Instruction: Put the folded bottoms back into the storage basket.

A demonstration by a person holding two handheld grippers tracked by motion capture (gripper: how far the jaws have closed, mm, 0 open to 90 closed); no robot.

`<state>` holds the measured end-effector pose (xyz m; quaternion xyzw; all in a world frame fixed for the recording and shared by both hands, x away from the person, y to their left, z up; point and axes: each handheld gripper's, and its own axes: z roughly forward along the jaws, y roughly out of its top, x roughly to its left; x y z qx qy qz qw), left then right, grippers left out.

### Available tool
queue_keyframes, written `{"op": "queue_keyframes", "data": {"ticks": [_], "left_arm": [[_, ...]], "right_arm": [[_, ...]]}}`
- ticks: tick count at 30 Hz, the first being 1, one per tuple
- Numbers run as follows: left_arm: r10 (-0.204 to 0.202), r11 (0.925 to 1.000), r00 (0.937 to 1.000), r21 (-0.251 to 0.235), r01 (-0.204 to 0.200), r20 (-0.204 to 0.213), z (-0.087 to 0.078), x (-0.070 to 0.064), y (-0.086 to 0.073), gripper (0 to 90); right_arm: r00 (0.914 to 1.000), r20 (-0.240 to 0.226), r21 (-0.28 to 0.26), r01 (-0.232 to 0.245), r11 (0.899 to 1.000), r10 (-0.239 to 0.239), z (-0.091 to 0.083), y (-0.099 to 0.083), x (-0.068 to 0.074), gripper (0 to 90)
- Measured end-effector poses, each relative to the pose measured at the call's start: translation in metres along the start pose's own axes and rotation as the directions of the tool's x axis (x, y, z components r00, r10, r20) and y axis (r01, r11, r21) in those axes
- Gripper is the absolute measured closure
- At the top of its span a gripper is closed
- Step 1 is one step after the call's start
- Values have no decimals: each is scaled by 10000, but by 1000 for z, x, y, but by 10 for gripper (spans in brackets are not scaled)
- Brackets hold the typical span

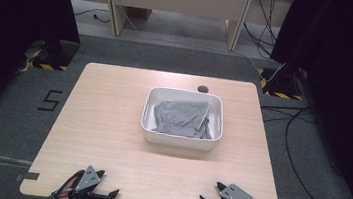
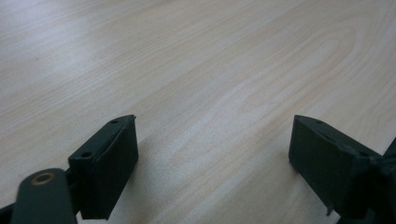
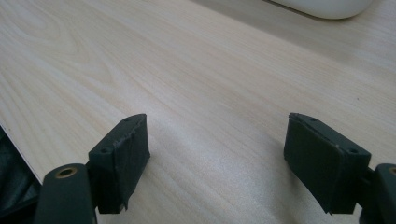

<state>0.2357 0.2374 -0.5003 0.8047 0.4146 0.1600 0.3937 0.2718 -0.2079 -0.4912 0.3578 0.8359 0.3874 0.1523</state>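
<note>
A grey garment (image 1: 181, 116) lies bunched in the white bin (image 1: 149, 107), which sits just past the middle of the tabletop (image 1: 101, 121). The left claw (image 1: 104, 184) rests at 7 o'clock on the near edge and the right claw (image 1: 210, 194) at 5 o'clock, each with its jaws spread wide and holding nothing. Reaching in from here, a jaw could catch the bin's rim and shove or tip the light container; pinching only a loose fold could let the cloth slip free.

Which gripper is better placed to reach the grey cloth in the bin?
Right, narrowly. The bin sits right of the table's middle, so the right gripper has the shorter, straighter path to the cloth. The left gripper would reach diagonally. Both rest open at the near edge.
</note>
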Motion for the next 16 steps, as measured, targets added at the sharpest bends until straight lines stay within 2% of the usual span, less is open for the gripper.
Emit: {"op": "queue_keyframes", "data": {"ticks": [2,16], "left_arm": [[46,9999,10000,-130,-45,84,1,-3,-1,141],[48,9998,9999,-193,-46,91,2,-2,-1,133]], "right_arm": [[10000,40,-26,-34,10000,34,0,-1,2,223],[10000,20,-91,5,10000,-5,0,-2,2,217]]}}
